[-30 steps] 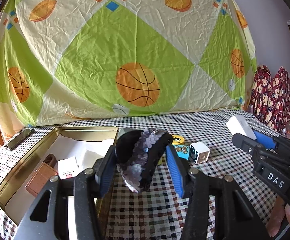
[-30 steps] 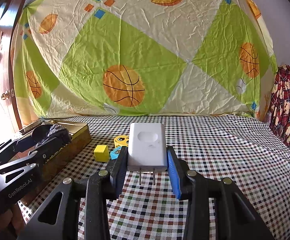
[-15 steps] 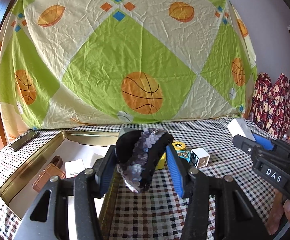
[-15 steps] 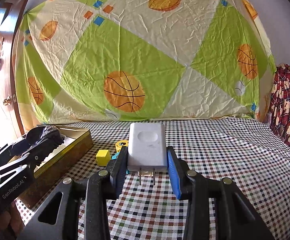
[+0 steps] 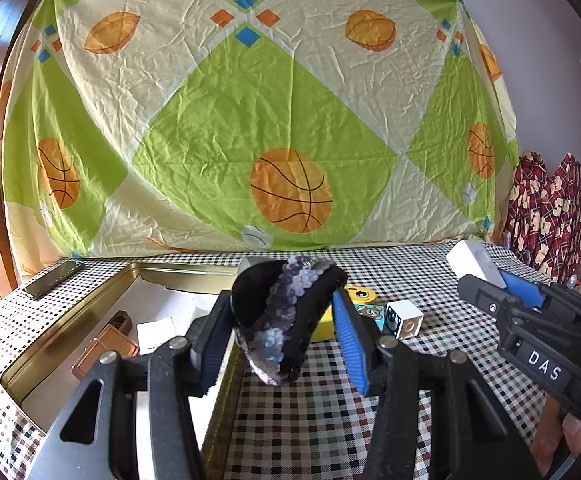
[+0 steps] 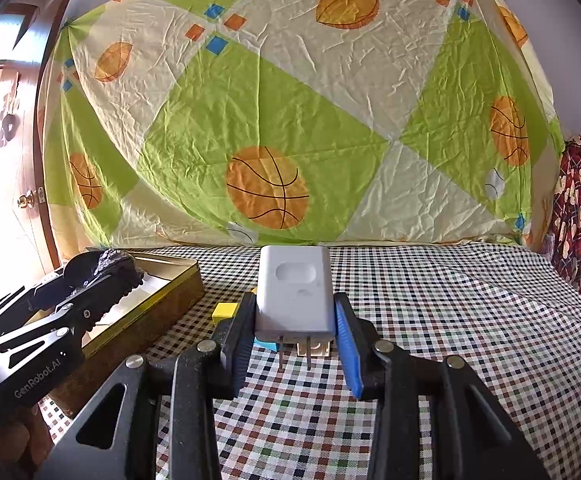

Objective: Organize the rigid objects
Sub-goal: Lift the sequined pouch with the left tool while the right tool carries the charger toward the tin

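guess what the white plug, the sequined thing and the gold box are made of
White plug: smooth matte plastic, probably; two bare metal prongs below. Sequined thing: black fabric-like body with a band of shiny sequins. Gold box: likely tin, with thin glossy reflective walls.

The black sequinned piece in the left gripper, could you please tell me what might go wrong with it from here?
The black sequinned piece hangs from the left gripper over the rim of the gold metal tin; released here, it may catch the rim and fall outside. Its curved shape could also slip between the pads.
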`<state>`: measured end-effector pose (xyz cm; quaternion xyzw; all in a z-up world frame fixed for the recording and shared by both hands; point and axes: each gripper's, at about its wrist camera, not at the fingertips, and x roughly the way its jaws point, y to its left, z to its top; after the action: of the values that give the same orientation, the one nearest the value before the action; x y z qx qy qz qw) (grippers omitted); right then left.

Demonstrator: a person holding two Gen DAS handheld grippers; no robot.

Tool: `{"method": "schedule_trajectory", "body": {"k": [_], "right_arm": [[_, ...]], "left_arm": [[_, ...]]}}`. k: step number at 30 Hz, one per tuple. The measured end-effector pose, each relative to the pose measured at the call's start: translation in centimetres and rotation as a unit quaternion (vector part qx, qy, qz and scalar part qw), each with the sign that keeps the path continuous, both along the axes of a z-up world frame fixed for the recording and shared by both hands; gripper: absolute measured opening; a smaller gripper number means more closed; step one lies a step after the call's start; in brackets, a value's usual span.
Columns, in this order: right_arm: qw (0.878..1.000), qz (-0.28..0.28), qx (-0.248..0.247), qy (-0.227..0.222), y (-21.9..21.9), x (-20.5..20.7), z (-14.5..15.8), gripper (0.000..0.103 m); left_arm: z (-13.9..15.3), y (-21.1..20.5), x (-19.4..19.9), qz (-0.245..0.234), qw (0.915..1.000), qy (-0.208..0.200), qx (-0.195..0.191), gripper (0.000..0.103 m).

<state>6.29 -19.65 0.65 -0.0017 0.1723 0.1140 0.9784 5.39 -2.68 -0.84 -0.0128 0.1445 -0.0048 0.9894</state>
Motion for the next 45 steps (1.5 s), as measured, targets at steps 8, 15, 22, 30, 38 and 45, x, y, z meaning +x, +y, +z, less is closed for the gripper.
{"method": "schedule_trajectory", "body": {"k": [8, 15, 22, 30, 38, 45], "right_arm": [[1.0, 0.009, 0.004, -0.008, 0.7, -0.3, 0.1, 0.04], [1.0, 0.012, 0.01, -0.011, 0.7, -0.4, 0.2, 0.04], [1.0, 0.026, 0.007, -0.015, 1.6, -0.5, 0.3, 0.04], [0.999, 0.038, 0.007, -0.018, 2.6, -0.5, 0.3, 0.04], [0.999, 0.048, 0.0, -0.018, 3.8, -0.5, 0.3, 0.04], [0.998, 0.062, -0.005, -0.018, 5.3, -0.7, 0.2, 0.04]], "left_arm": [[0.0, 0.8, -0.3, 0.006, 0.9999, -0.001, -0.011, 0.05], [0.0, 1.4, -0.7, 0.009, 0.9997, -0.004, -0.022, 0.05], [0.1, 1.8, -1.0, 0.012, 0.9996, -0.007, -0.023, 0.05], [0.1, 2.6, -1.4, 0.013, 0.9993, -0.012, -0.032, 0.05], [0.3, 3.4, -1.9, 0.018, 0.999, -0.02, -0.035, 0.05], [0.4, 4.4, -2.2, 0.025, 0.9986, -0.023, -0.04, 0.05]]}}
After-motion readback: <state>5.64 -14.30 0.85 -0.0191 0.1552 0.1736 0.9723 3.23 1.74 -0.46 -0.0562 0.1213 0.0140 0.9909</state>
